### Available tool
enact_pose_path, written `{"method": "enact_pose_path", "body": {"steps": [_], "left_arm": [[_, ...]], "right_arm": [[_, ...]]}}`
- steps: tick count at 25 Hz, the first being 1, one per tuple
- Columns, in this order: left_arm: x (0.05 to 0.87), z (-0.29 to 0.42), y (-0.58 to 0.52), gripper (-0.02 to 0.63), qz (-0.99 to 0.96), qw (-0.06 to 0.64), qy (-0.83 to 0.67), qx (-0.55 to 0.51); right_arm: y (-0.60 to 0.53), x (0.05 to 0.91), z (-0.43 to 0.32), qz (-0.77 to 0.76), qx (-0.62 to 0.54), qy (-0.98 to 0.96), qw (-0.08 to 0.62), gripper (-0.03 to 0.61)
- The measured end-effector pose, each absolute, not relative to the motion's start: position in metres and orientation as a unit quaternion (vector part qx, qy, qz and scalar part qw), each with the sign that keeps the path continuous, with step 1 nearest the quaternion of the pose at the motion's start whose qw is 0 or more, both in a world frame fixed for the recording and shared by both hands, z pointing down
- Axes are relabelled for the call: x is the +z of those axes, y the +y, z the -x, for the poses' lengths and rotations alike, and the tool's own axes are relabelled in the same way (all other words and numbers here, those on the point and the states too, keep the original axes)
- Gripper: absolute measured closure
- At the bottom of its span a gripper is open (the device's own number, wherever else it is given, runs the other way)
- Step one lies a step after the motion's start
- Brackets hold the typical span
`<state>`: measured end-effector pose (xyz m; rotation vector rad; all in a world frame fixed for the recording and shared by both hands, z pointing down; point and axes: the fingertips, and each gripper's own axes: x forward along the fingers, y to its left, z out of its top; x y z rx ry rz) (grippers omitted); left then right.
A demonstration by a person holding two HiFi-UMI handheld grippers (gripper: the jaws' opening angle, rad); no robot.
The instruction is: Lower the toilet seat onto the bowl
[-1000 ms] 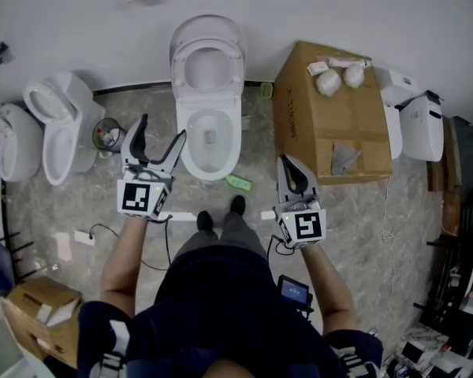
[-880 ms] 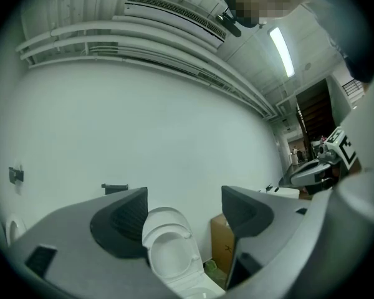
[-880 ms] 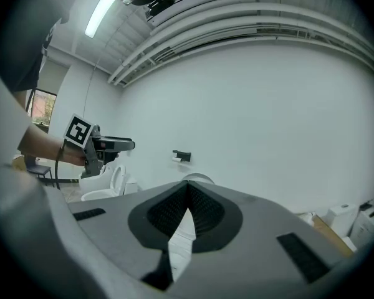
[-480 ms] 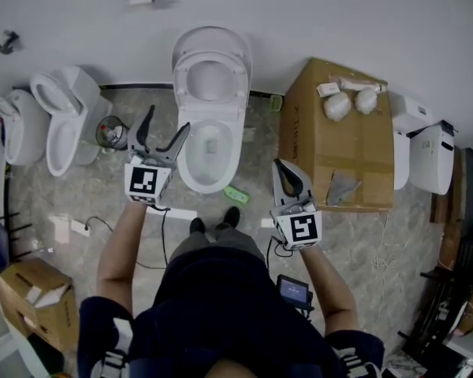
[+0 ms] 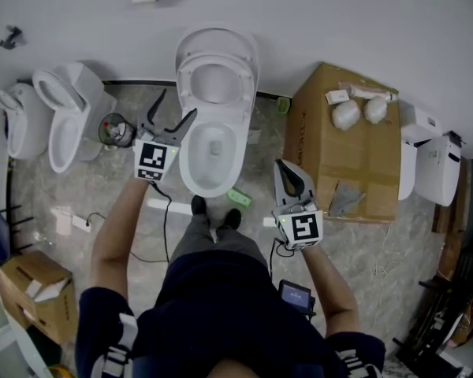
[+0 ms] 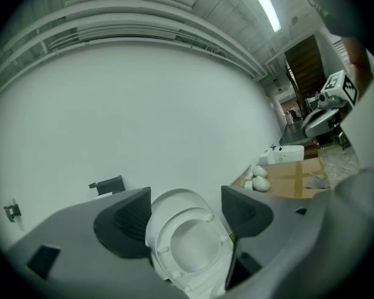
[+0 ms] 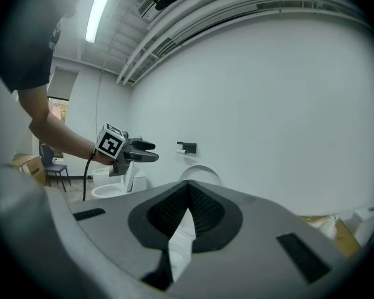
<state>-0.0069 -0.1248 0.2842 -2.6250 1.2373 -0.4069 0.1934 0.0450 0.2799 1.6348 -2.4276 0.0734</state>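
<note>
We find no legible writing: the print on the side of the cardboard box (image 5: 331,152) is too small to read, and each tool's cube bears only a black-and-white square marker.

The toilet seat (image 6: 206,218) stands raised against the white wall (image 5: 355,18), clear of the bowl (image 5: 185,157) below it. The seat is glossy white, an oval ring with small bumpers on its underside.

The left tool (image 5: 176,110) hangs just beside the bowl's left edge. Its jaws are spread wide with nothing in them, and its own view frames the seat in the gap, untouched.

The right tool (image 5: 281,165) is well apart from the bowl, between it and the box, over grey veined floor (image 5: 260,144). Its ribbed dark jaws meet at the tips and hold nothing.
</note>
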Motion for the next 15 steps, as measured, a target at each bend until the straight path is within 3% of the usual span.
{"method": "enact_pose_path", "body": {"steps": [15], "left_arm": [[0.359, -0.014, -0.241, 0.258, 0.899, 0.144, 0.351, -0.218]], "right_arm": [[-0.003, 0.31, -0.184, -0.583, 0.053, -0.799, 0.138, 0.558]]}}
